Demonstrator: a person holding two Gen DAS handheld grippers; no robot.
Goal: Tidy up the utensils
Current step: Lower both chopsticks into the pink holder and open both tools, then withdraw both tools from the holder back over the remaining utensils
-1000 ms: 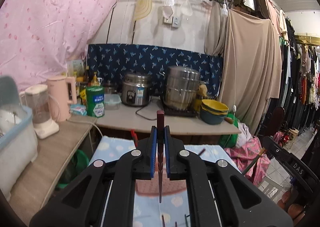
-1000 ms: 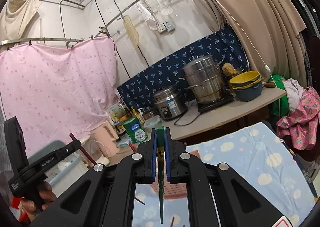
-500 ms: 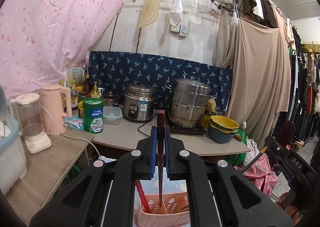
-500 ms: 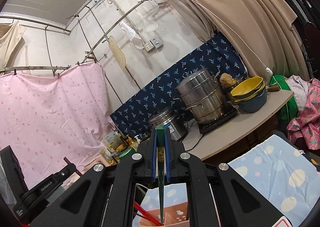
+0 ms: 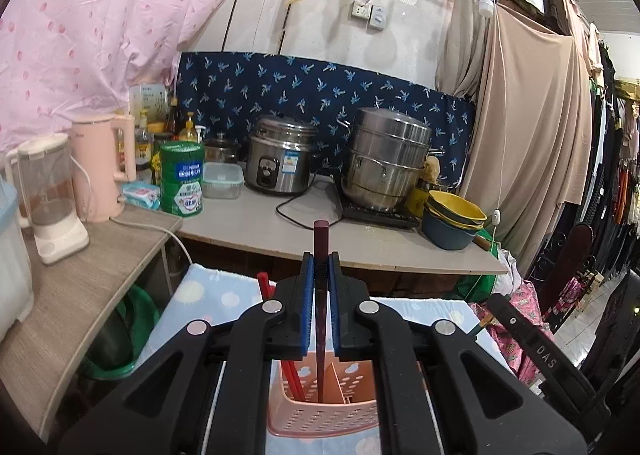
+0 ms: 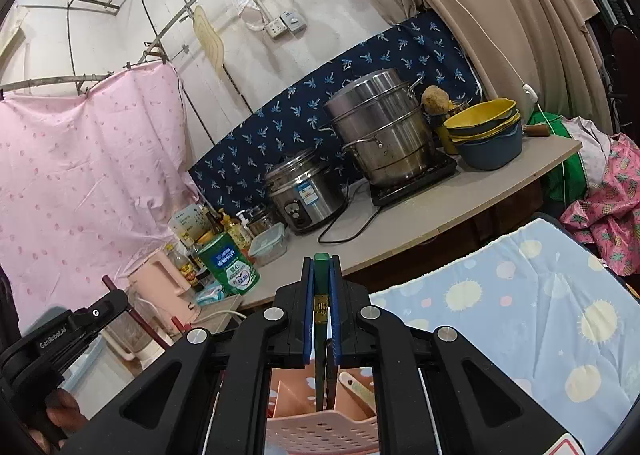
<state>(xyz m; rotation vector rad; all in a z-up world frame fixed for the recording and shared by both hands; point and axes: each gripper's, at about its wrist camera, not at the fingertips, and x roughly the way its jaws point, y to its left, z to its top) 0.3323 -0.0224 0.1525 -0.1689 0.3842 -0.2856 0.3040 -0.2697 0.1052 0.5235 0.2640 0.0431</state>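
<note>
Chopsticks lowered: maroon chopstick [image 5: 320, 339], green chopstick [image 6: 320, 351] now inside basket [image 5: 320, 417].

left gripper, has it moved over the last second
Yes. The left gripper has come down over the pink basket; the dark red chopstick now dips inside it.

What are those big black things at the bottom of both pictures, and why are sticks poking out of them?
They are grabbing tools, and a person holds one in each hand. A small camera sits on each tool and looks forward along its jaws, so one picture comes from the left gripper and the other from the right gripper. The left one pinches a dark red chopstick. The right one pinches a green chopstick. Both sticks point down into a pink basket, a holder with compartments, standing on a blue cloth with pale dots. Red chopsticks already stand inside it. Behind is a kitchen counter with pots.
</note>
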